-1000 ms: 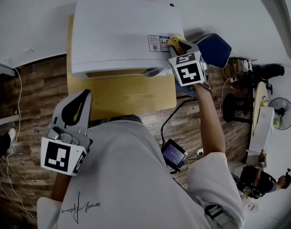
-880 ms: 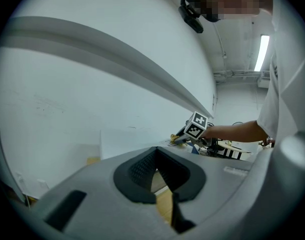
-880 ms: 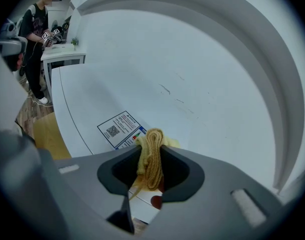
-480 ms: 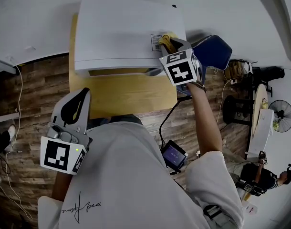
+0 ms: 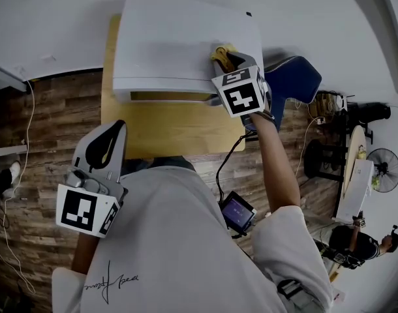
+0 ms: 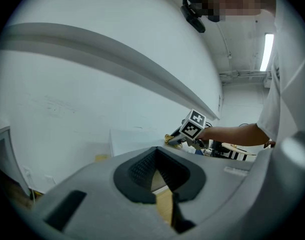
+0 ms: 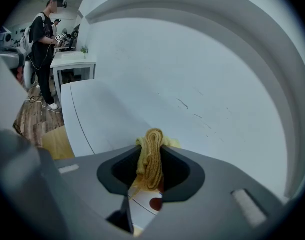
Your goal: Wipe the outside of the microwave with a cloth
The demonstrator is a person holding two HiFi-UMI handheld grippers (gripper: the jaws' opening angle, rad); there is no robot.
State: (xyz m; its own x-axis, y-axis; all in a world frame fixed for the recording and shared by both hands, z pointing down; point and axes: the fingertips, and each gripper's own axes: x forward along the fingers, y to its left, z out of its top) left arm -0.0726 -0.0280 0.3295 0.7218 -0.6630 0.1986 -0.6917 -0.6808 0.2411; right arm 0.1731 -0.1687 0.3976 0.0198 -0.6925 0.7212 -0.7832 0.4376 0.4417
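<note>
The right hand-held gripper (image 5: pixel 226 59) is clenched on a folded yellow cloth (image 5: pixel 220 50). In the right gripper view the cloth (image 7: pixel 151 156) stands as a rolled wad between the jaws of the right hand-held gripper (image 7: pixel 151 170). It is pressed to the white top of the microwave (image 5: pixel 176 44).

In the head view, the contact spot sits near the top's right edge, toward the front corner. The drop-off lies close at 3 o'clock and the front lip close at 6 o'clock. Bare white top spreads wide toward 9 and 10 o'clock. At 12 o'clock the microwave backs against the pale wall (image 5: pixel 68 18).

A blue chair (image 5: pixel 293 80) stands just beside the microwave's right side, at 3 o'clock. The wooden counter (image 5: pixel 166 124) shows an open strip in front of the microwave at 6 o'clock.

The left hand-held gripper (image 5: pixel 106 143) is held low at 8 o'clock, well apart from the microwave. Its jaws are closed tip to tip on nothing, as the left gripper view shows (image 6: pixel 157 176). Wood floor (image 5: pixel 52 119) lies open at 9 o'clock.
</note>
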